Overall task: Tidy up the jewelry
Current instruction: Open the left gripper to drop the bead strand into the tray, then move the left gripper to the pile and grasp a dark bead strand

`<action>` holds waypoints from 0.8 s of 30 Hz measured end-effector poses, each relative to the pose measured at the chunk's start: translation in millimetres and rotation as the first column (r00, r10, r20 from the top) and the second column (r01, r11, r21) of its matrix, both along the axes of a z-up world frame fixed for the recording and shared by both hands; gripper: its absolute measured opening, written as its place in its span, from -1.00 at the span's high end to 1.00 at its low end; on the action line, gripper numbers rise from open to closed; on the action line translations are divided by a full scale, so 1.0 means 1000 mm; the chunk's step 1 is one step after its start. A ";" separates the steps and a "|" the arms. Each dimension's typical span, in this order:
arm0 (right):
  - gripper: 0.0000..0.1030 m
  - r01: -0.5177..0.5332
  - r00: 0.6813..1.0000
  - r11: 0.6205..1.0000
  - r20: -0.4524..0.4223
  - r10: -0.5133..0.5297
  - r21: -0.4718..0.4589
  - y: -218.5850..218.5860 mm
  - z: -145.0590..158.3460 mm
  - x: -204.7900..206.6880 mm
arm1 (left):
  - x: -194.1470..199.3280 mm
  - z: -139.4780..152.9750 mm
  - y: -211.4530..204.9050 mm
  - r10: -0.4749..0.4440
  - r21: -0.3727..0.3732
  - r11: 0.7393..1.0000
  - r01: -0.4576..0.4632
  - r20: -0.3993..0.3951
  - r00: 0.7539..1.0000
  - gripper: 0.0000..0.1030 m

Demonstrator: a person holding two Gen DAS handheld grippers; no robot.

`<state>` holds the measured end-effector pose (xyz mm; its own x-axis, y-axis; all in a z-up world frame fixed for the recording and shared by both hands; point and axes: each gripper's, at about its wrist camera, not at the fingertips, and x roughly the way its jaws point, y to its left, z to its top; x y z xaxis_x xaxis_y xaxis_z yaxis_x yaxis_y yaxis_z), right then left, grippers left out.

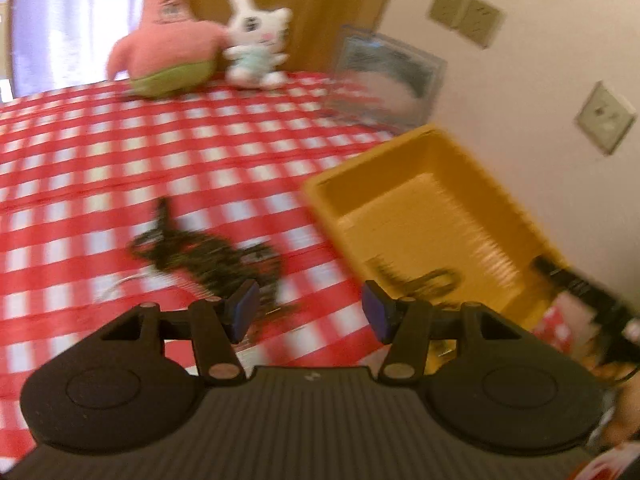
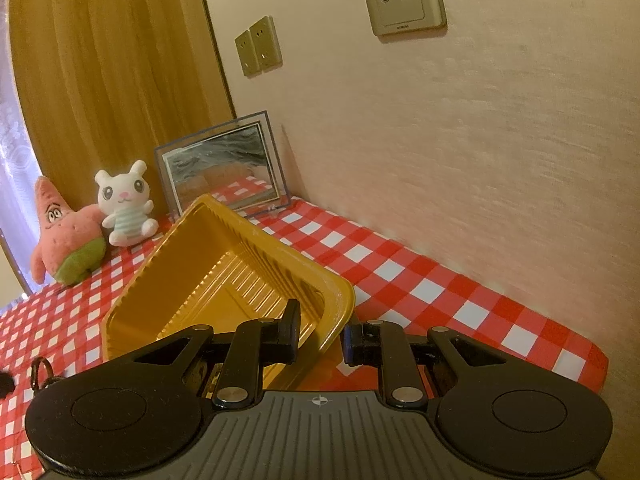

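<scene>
Looking from the left wrist view first, the left gripper [image 1: 310, 314] fills the bottom of the frame with its jaws standing apart and nothing between the blue pads [image 1: 245, 314]. No earlier moment is shown, so only this open stance can be told. Just above the left pad, in the lower middle of the frame, lies the dark jewelry pile [image 1: 204, 258] on the checked tablecloth [image 1: 100, 168]. It is blurred, but its long axis seems to run from upper left to lower right, and its near end is just beside the left pad. So the pile lies ahead of this gripper and a little to the left of its centre line; I judge that the next pick needs a small shift to that side.

To the right of the pile is the yellow tray [image 1: 420, 208], with one small dark piece [image 1: 424, 280] already on its floor near the lower edge.

In the right wrist view, the right gripper [image 2: 320, 340] is clamped on the near rim of the yellow tray [image 2: 224, 264], which is tilted up. The left hand is clearly the nearer one to the pile.
</scene>
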<state>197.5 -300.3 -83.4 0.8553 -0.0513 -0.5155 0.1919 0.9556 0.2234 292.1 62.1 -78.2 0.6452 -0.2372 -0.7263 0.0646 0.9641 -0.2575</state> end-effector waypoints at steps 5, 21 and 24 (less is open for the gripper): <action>0.61 -0.001 1.000 1.000 -0.001 0.001 0.000 0.000 0.000 0.000 | -0.019 -0.017 0.028 0.073 0.114 0.991 -0.069 -0.034 0.997 0.02; 0.59 -0.004 1.000 1.000 -0.011 0.004 0.005 -0.001 -0.001 -0.001 | -0.039 -0.060 0.023 0.018 0.206 0.978 0.006 -0.112 0.994 0.24; 0.59 -0.005 1.000 1.000 -0.012 0.005 0.005 -0.001 -0.001 -0.001 | -0.030 -0.066 0.014 0.007 0.193 0.981 0.014 -0.108 0.994 0.25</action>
<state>196.1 -301.3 -84.3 0.8495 -0.0447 -0.5257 0.1902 0.9554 0.2261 261.8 76.2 -144.3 0.5599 -0.0873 -0.8240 0.0499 0.9962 -0.0716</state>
